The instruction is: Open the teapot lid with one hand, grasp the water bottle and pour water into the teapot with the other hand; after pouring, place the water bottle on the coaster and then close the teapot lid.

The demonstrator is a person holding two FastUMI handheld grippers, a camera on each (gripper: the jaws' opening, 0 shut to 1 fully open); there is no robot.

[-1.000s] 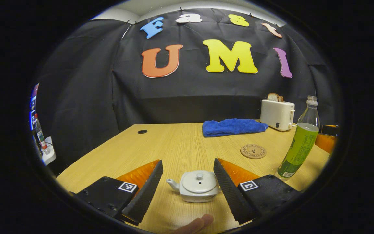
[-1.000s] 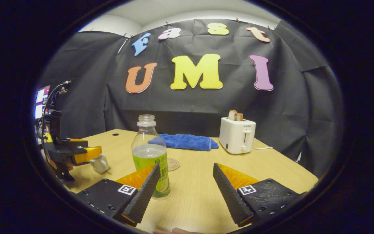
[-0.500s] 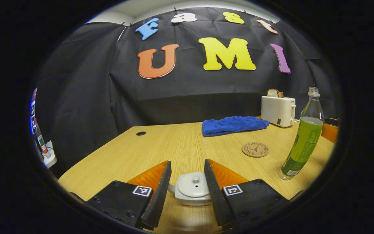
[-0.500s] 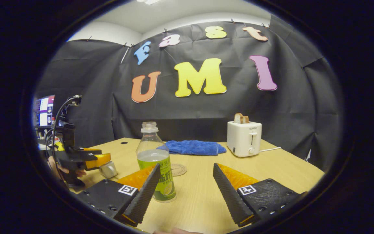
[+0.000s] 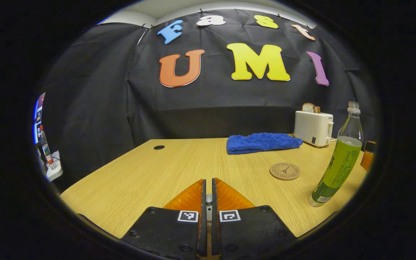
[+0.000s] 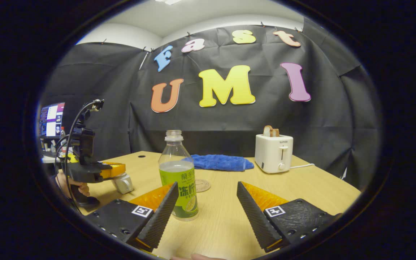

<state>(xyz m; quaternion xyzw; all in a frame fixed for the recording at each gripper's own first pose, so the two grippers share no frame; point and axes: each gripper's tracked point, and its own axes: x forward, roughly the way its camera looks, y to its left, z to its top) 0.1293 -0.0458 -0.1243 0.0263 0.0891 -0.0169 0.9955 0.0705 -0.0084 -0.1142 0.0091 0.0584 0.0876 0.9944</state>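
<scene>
My left gripper [image 5: 208, 187] is shut, and a small grey bit of the teapot lid's knob [image 5: 208, 198] shows between its fingers. In the right gripper view that left gripper [image 6: 116, 169] sits on top of the white teapot [image 6: 124, 183], held by a hand [image 6: 71, 183]. The uncapped water bottle [image 5: 338, 162] with a green label stands upright at the right. My right gripper [image 6: 208, 213] is open, with the bottle [image 6: 179, 180] just ahead of its left finger and apart from it. A round cork coaster [image 5: 284, 171] [image 6: 202, 185] lies behind the bottle.
A blue towel [image 5: 262, 142] [image 6: 220, 162] lies at the back of the wooden table [image 5: 150, 173]. A white toaster [image 5: 312, 126] [image 6: 273, 153] with bread stands at the back right. A cable hole [image 5: 159, 147] is at the back left.
My left gripper has come down over the teapot and its fingers have shut on the lid's knob. The right gripper has drifted slightly; the bottle now sits nearer its middle.
</scene>
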